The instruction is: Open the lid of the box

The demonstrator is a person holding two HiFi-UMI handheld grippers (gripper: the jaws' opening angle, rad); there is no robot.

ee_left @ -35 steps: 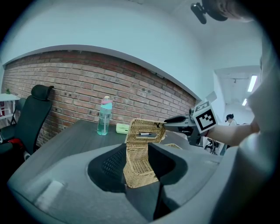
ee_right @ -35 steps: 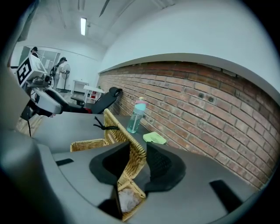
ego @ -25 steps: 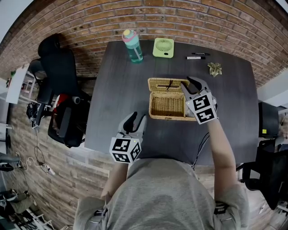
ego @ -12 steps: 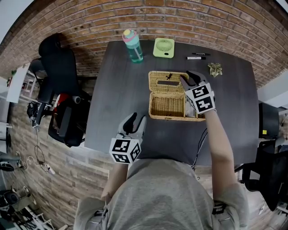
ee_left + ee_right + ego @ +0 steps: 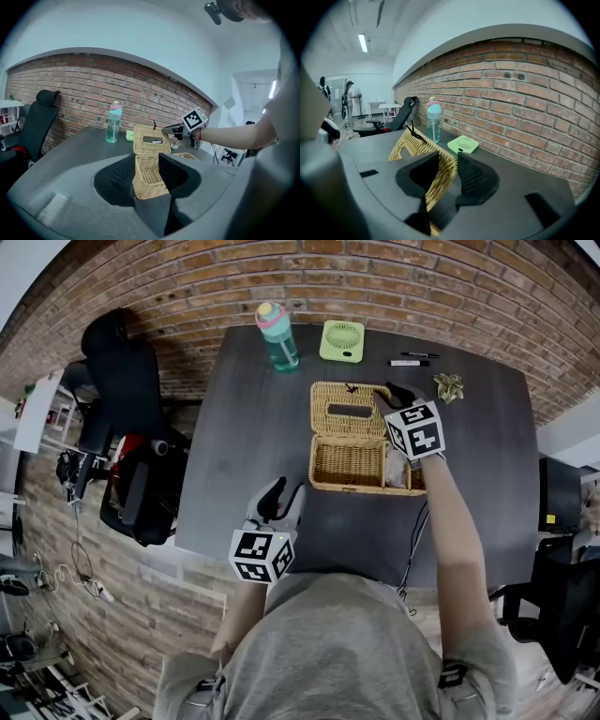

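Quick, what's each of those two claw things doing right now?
Left gripper: open, holding nothing.
Right gripper: closed on the wicker lid.

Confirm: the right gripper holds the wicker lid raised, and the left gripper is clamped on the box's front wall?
Not quite. The left gripper is clamped on nothing: the head view shows it open and well apart from the box, nearer the person. The right gripper does hold the wicker lid raised.
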